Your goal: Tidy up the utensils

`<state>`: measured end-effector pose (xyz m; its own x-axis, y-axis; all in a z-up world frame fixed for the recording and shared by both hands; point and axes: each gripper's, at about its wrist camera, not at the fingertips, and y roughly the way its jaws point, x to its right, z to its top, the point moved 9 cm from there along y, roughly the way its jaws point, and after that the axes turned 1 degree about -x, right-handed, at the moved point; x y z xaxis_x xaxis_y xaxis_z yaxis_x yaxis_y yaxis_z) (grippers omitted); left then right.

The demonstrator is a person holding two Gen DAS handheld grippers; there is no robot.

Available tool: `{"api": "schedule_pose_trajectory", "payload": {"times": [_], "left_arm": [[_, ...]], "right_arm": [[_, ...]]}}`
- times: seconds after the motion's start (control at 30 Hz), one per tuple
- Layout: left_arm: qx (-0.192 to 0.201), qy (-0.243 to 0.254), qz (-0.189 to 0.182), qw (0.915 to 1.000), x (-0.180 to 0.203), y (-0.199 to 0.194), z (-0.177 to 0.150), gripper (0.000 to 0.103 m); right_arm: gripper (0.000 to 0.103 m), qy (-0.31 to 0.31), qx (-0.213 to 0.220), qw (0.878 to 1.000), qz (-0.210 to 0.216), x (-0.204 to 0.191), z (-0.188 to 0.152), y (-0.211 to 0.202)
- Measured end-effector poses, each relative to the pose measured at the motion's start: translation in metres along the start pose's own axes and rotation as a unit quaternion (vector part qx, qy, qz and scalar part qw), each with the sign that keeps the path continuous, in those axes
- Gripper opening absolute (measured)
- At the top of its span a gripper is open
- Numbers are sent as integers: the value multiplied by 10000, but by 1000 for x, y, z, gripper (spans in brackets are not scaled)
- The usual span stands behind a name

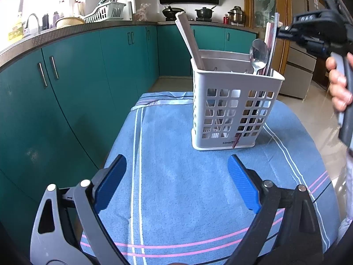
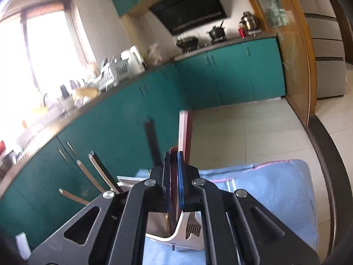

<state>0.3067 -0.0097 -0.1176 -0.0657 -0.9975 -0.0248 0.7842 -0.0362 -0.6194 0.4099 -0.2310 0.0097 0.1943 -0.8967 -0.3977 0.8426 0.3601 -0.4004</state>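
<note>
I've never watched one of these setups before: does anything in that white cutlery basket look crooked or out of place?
Yes. At the bottom front of the white basket, a thin reddish chopstick tip pokes out through the grid wall, so that piece sits askew rather than fully inside. The pale chopsticks in the left compartment also lean sharply left.

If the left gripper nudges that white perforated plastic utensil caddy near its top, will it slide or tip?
Probably tip before sliding. The white perforated plastic utensil caddy is tall on a narrow base, and the spoon and long handles rise well above its rim. The blue striped cloth under it likely grips. Thin, hole-filled walls suggest it is light, so push low.
</note>
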Motion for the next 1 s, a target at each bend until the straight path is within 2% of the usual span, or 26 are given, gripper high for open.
{"api": "schedule_pose_trajectory", "payload": {"times": [0.33,0.43,0.5,0.6,0.8,0.87,1.0], "left_arm": [[-61,-9,-14,10000,3,3,-4,92],[-51,-20,-36,10000,4,2,-4,92],[-40,-29,-39,10000,4,1,-3,92],[-44,-60,-48,10000,4,0,-4,92],[-22,-76,-83,9999,7,-5,-4,92],[-13,-62,-94,9999,8,-7,-4,92],[-16,-44,-97,9999,9,-11,-6,92]], "right_arm": [[6,40,472,9989,-34,3,30,-17],[7,-53,270,9995,-123,2,20,-12],[7,-118,288,9990,-323,9,11,-15],[7,7,190,9993,-312,17,0,-21],[15,103,192,9987,-461,30,-8,-33],[24,148,105,9988,-455,33,-10,-30],[24,116,-103,9994,-309,27,-15,-17]]}}
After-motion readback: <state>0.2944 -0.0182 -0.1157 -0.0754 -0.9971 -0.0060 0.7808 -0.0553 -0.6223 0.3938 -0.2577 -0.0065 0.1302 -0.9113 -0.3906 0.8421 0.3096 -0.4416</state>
